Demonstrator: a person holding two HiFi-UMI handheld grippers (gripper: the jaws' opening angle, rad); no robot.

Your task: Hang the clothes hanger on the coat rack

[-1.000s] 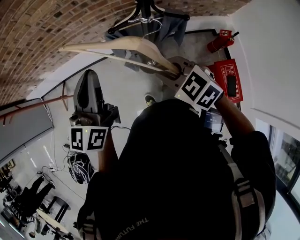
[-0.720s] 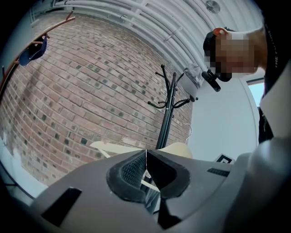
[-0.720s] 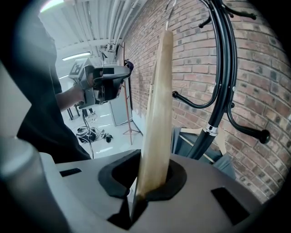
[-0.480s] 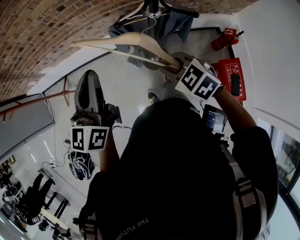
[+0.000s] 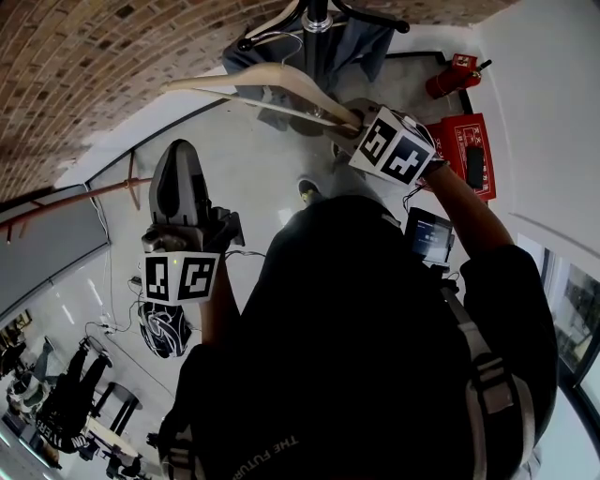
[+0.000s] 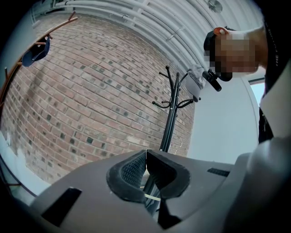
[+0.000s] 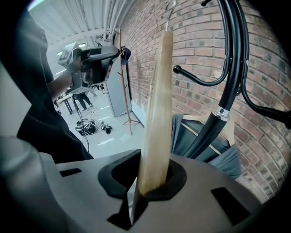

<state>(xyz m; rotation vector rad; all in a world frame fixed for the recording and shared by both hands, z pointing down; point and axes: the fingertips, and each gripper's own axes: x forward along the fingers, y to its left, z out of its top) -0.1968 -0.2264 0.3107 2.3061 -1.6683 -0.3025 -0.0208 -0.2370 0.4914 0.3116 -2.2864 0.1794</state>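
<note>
Black coat rack against the brick wall. Wooden clothes hanger has edged nearer it this last second, hook close by the prongs (not yet seated, I judge). Right gripper clamps the hanger's end; left gripper, jaws together, holds nothing.

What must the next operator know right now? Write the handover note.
Right gripper: shut on one end of the wooden hanger.
Left gripper: shut, empty, facing the coat rack.
Things: the hanger's wire hook is up by the rack's arms; whether it has caught cannot be told. A grey garment already hangs on the rack.
Done: hanger picked up and at the rack.
Left: seat the hook on an arm, check it holds, release.
</note>
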